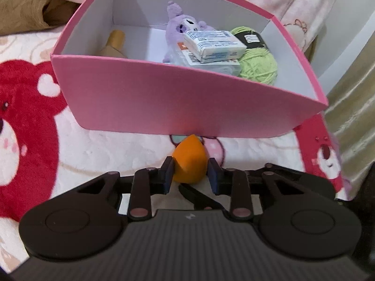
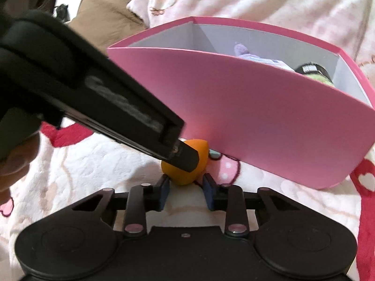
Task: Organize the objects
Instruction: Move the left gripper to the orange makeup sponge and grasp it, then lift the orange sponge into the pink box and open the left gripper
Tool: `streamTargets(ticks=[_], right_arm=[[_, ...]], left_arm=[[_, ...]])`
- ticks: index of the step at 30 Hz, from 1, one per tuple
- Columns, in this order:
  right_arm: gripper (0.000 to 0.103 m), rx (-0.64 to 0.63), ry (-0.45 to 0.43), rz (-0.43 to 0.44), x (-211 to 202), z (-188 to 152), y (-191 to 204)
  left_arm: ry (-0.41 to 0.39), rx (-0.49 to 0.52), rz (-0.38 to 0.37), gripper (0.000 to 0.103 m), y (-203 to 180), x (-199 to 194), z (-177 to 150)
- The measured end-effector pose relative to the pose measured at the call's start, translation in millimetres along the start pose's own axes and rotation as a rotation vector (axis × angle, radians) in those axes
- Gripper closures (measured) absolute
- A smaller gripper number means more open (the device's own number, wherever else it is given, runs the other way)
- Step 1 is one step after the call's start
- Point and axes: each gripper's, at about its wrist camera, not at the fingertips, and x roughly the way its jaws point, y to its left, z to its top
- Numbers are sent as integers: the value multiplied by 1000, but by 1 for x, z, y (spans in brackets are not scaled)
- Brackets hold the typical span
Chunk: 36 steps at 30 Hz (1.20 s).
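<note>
I am inspecting one orange teardrop sponge [image 1: 187, 164] lying on the bear-print blanket [image 1: 93, 149], just in front of the pink box [image 1: 164, 103] and near its front wall. My left tongs [image 1: 191, 175] are pinching the sponge across its broad lower body, both blue pads pressing its flanks. My right tongs [image 2: 185, 186] are drawn in as far as they go, their pads standing at the sponge's near end; whether they are gripping it I cannot tell, since the left tool is covering the contact. I am judging the sponge light, soft and springy, liable to squash and squirt out if pinched near its pointed tip, so the wide belly is the proper hold. Inside the box I am counting one purple plush toy [image 1: 180, 27], one white carton [image 1: 214, 43], one green yarn ball [image 1: 259, 65] and one tan bottle [image 1: 116, 42].
</note>
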Motion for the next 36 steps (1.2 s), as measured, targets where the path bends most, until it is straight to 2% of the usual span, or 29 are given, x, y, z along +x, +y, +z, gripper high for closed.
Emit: streamTargets(ticks=[5,6,10,13,18,24,29,36], right_arm=[[66,25,-8,20,2,-2,-3],[66,26,-7,21,3,-3,-4],[65,34,-10,25,4,-5,-7],[65,23,-20,26,3,-6,-6],[65,10,-39,17,-3,-13,-4],[61,28,-36,26,-22,-18,-2],[61,7,-26,31,-43,-21,6],[61,-29,-40,17,-76,-16,14]], left_arm=[[-23,-32,-2,72,8,5,0],[-29,-46,-5,69,12,5,1],[6,-127,-80,70,26,10,-1],[-5,-64,-64,71,16,8,-6],[-1,-92,-77,71,15,2,-9],[8,-76,-89,71,6,-12,-17],[12,-29,-91,71,-4,-31,-27],[6,-9,-137,74,-14,-70,-38]])
